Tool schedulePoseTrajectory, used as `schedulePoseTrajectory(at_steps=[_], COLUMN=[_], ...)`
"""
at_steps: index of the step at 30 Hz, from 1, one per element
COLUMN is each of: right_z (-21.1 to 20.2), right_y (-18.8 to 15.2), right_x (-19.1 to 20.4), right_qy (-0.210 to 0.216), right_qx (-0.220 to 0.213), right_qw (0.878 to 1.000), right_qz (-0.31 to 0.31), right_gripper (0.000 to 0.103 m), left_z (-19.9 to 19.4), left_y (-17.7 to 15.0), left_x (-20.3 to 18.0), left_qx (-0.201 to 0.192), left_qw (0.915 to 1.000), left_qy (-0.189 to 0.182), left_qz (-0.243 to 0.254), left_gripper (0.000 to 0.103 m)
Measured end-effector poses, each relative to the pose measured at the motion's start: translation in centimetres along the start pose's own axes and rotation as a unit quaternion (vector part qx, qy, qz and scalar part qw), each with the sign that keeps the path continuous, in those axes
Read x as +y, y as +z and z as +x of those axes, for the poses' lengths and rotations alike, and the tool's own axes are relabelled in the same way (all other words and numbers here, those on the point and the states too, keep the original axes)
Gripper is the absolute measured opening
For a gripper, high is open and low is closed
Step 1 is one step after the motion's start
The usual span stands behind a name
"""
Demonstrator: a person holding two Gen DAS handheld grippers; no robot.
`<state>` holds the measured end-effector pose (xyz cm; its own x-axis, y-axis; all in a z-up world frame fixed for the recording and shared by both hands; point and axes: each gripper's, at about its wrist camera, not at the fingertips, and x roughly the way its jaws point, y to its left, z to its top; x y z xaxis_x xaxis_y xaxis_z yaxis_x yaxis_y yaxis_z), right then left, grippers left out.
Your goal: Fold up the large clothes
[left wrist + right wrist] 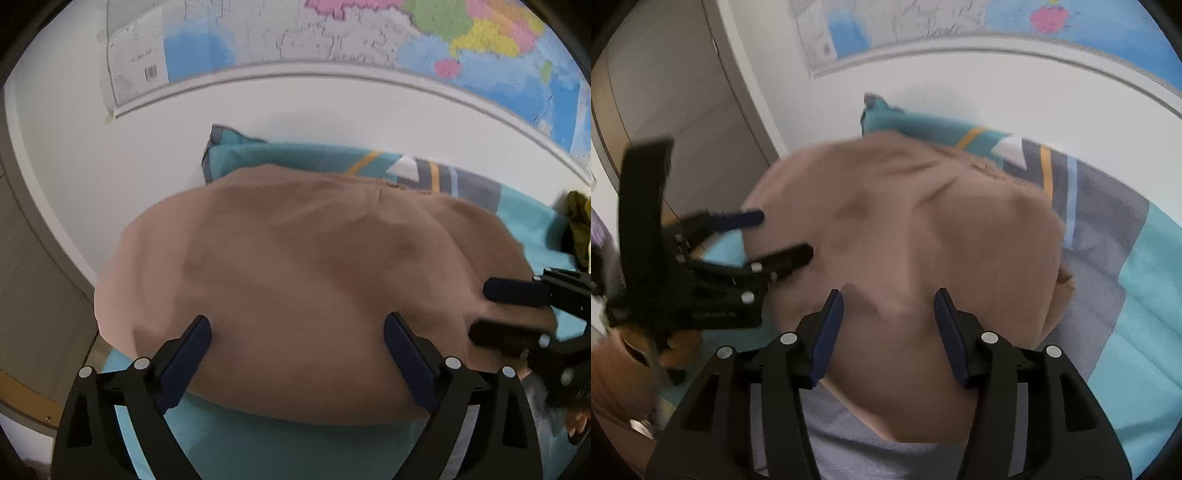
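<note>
A large tan garment (295,280) lies folded in a broad mound on a teal bedspread (258,443); it also fills the middle of the right wrist view (916,236). My left gripper (297,325) is open, its fingers spread just above the garment's near edge, holding nothing. It shows at the left of the right wrist view (786,236). My right gripper (888,299) is open over the garment's near part, empty. It shows at the right of the left wrist view (476,310).
A teal, grey and yellow pillow (406,166) lies behind the garment against a white wall (110,177) with a world map (369,33). An olive cloth (578,221) lies at the far right. A beige wardrobe (665,92) stands left of the bed.
</note>
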<state>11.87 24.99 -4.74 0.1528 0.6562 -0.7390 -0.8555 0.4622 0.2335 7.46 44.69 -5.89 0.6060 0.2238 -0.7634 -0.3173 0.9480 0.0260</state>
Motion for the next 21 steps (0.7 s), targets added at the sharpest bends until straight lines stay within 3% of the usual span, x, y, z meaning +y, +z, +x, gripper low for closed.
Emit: schedulePoseTrajectory(at_steps=[4, 7, 15, 21], right_z=[0.6, -0.6, -4.2, -5.6], right_y=[-0.1, -0.2, -1.8, -2.9], right_x=[-0.2, 0.0, 0.3, 1.2], right_qy=[0.005, -0.006, -0.018, -0.03], right_qx=[-0.007, -0.021, -0.054, -0.071], right_qw=[1.0, 1.0, 0.998, 0.997], right_qz=[0.02, 0.012, 0.005, 0.001], right_gripper=[0.053, 0.063, 0.066, 0.081], left_z=[0.5, -0.2, -2.5, -4.4], left_y=[-0.1, -0.3, -1.8, -3.1], left_x=[0.0, 0.2, 0.1, -0.7], left_qx=[0.005, 0.003, -0.01, -0.023], left_qw=[0.9999, 0.9998, 0.9983, 0.9972], left_qy=[0.01, 0.0, -0.029, -0.012], left_qz=[-0.005, -0.018, -0.05, -0.071], left_gripper=[0.096, 0.096, 0.096, 0.096])
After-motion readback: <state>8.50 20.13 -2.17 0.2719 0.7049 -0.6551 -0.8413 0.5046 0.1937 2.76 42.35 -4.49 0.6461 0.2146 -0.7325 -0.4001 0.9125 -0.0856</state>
